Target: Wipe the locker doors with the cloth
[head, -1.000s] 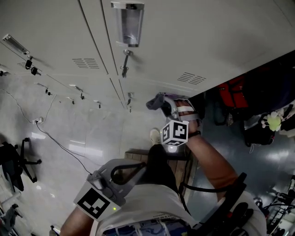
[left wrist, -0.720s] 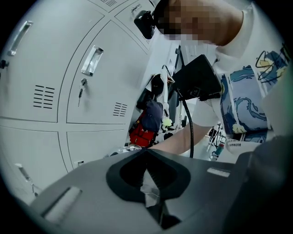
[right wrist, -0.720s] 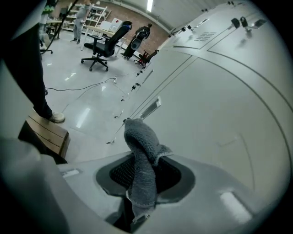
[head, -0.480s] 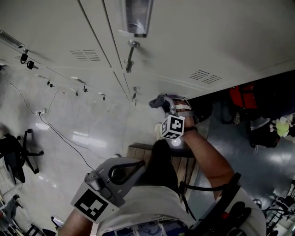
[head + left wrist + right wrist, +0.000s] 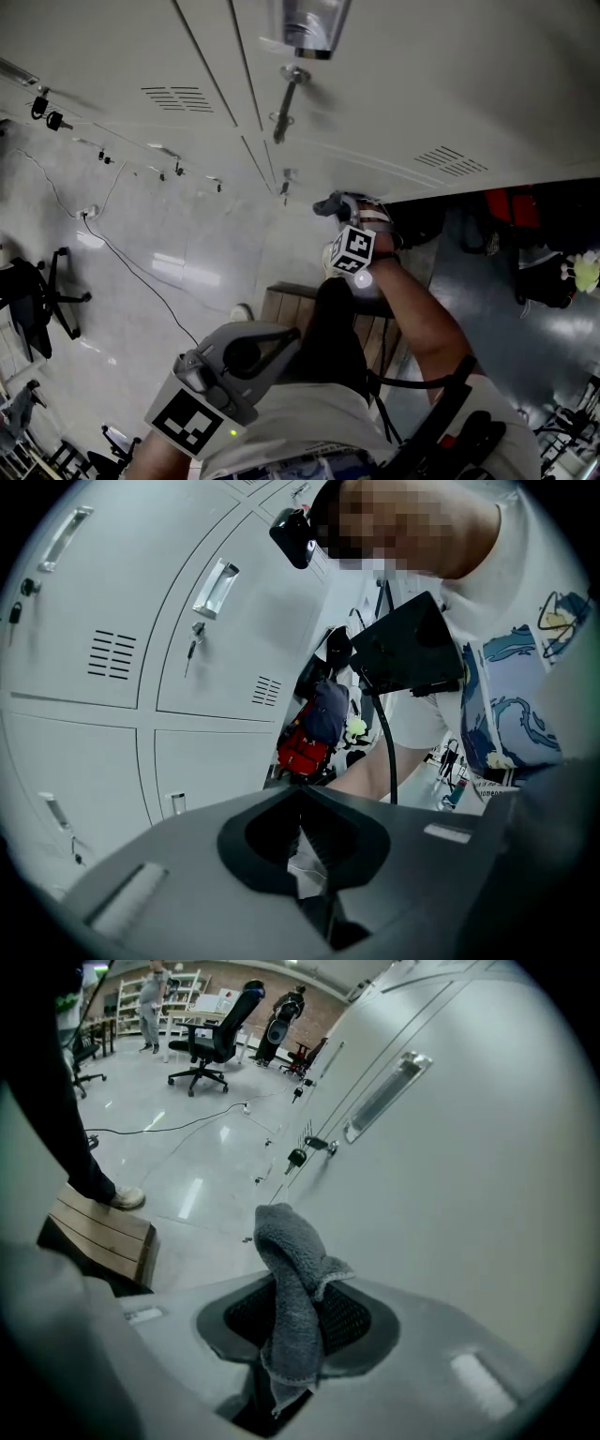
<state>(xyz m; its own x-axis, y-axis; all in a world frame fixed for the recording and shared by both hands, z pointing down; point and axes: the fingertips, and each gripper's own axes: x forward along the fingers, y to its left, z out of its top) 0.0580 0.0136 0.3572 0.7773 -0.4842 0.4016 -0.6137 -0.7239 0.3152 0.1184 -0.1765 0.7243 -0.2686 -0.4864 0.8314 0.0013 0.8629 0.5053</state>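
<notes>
- At the far left, a black office chair (image 5: 37, 300) stands on the pale floor (image 5: 187, 244). A thin cable (image 5: 131, 291) trails across the floor beside it.
- Low on the left, close to the person's body, we see the left tongs (image 5: 302, 808) held well apart from the lockers. In the left gripper view the two jaws are drawn together, with their tips meeting. Only a thin pale sliver shows through the slit below the tips, and we cannot tell what it is. We can make out nothing gripped there.
- Across the far side run the pale grey locker doors (image 5: 422, 84), all closed on this stretch. They carry vent slots (image 5: 178, 97), and a latch (image 5: 286, 94) hangs at the seam between two doors.
- Near the middle, a wooden step (image 5: 286, 309) sits on the floor below the doors. In the right gripper view a shoe (image 5: 122, 1199) rests on the floor just beside the step.
- Right of the middle, the right tongs (image 5: 295, 1330) reach down towards the low part of the doors. Their jaws are clamped narrowly on the grey cloth (image 5: 286, 1269).
- The cloth's lower end is pinched between the ribbed pads. Its upper end stands folded and free above the tips.
- In the right gripper view the door fills the right side, just beside the cloth. We cannot tell whether the cloth touches the metal.
- At the far right, past the edge of the doors, a red bag (image 5: 511, 204) lies in a dark space.
</notes>
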